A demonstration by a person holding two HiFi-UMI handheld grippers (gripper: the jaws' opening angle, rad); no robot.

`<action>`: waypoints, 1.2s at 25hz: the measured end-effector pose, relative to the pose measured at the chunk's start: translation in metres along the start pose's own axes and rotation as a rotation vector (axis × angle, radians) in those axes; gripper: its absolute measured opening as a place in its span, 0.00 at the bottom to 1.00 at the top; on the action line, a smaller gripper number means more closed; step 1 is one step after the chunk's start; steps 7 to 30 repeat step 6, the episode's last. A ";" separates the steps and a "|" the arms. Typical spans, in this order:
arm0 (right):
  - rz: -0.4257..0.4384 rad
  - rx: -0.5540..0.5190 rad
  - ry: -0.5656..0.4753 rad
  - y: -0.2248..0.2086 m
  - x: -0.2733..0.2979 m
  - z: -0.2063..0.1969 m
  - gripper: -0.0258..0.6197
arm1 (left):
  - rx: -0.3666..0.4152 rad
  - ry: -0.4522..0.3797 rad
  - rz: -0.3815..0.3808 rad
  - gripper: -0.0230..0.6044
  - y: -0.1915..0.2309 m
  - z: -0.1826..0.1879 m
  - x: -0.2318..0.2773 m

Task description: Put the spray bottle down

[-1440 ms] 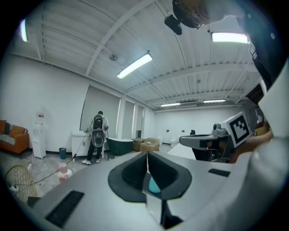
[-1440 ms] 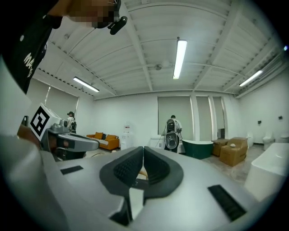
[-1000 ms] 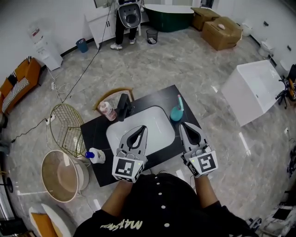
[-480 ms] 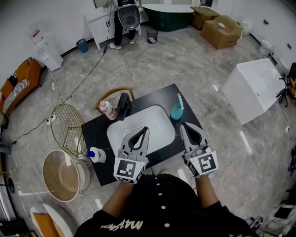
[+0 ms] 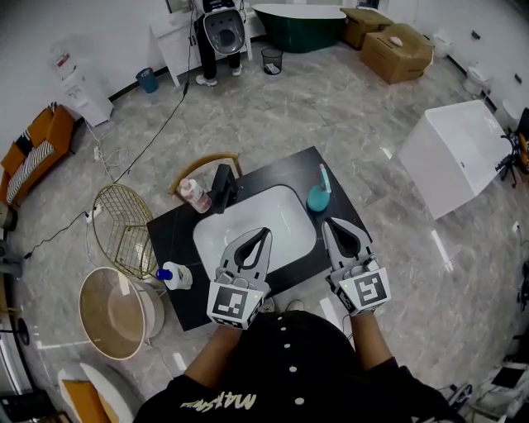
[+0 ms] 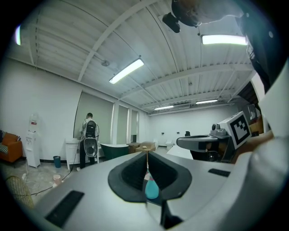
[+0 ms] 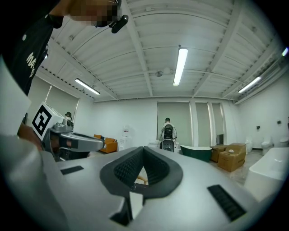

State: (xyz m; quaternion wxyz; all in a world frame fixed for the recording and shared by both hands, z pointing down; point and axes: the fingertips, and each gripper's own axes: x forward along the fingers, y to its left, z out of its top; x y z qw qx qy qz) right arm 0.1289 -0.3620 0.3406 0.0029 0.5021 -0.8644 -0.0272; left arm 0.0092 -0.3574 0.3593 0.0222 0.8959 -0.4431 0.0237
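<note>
Now, hand-held grippers: two, both held level over the near edge of the sink.
Left hand-held gripper: jaws closed tip to tip and gripping nothing; its own view shows only a teal shape beyond the opening behind the tips.
Right hand-held gripper: jaws closed with nothing between them, at the sink's near right corner.
Spray bottle: one, white with a blue top. It is on the bench at the sink's near left and well apart from both hand-held grippers.
Pink bottle: one, at the sink's far left, just beside the single black faucet.
Teal container: one, at the sink's far right, with a slim brush-like handle standing up from it.
Bench: one, with a black top and the white sink set in its middle.
Beside the bench: one gold wire basket and one round beige tub, both on the floor left of the sink; one wooden seat just behind the sink.
Floor: grey marbled tiles, glossy.
Room beyond the sink: one dark green bathtub, two cardboard boxes, and one person standing with their back turned.
Room right of the sink: one white block-shaped tub.
Room far left of the sink: one orange sofa and one water dispenser against the white wall.
</note>
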 end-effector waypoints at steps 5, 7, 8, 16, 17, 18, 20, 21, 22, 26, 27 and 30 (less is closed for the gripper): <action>-0.007 -0.005 -0.003 -0.005 0.002 0.002 0.03 | 0.004 0.000 0.004 0.06 0.001 0.000 0.003; -0.012 -0.009 -0.001 -0.007 0.002 0.002 0.03 | 0.003 0.000 0.005 0.06 0.001 0.000 0.003; -0.012 -0.009 -0.001 -0.007 0.002 0.002 0.03 | 0.003 0.000 0.005 0.06 0.001 0.000 0.003; -0.012 -0.009 -0.001 -0.007 0.002 0.002 0.03 | 0.003 0.000 0.005 0.06 0.001 0.000 0.003; -0.012 -0.009 -0.001 -0.007 0.002 0.002 0.03 | 0.003 0.000 0.005 0.06 0.001 0.000 0.003; -0.012 -0.009 -0.001 -0.007 0.002 0.002 0.03 | 0.003 0.000 0.005 0.06 0.001 0.000 0.003; -0.012 -0.009 -0.001 -0.007 0.002 0.002 0.03 | 0.003 0.000 0.005 0.06 0.001 0.000 0.003; -0.012 -0.009 -0.001 -0.007 0.002 0.002 0.03 | 0.003 0.000 0.005 0.06 0.001 0.000 0.003; -0.012 -0.009 -0.001 -0.007 0.002 0.002 0.03 | 0.003 0.000 0.005 0.06 0.001 0.000 0.003; -0.012 -0.009 -0.001 -0.007 0.002 0.002 0.03 | 0.003 0.000 0.005 0.06 0.001 0.000 0.003; -0.012 -0.009 -0.001 -0.007 0.002 0.002 0.03 | 0.003 0.000 0.005 0.06 0.001 0.000 0.003; -0.012 -0.009 -0.001 -0.007 0.002 0.002 0.03 | 0.003 0.000 0.005 0.06 0.001 0.000 0.003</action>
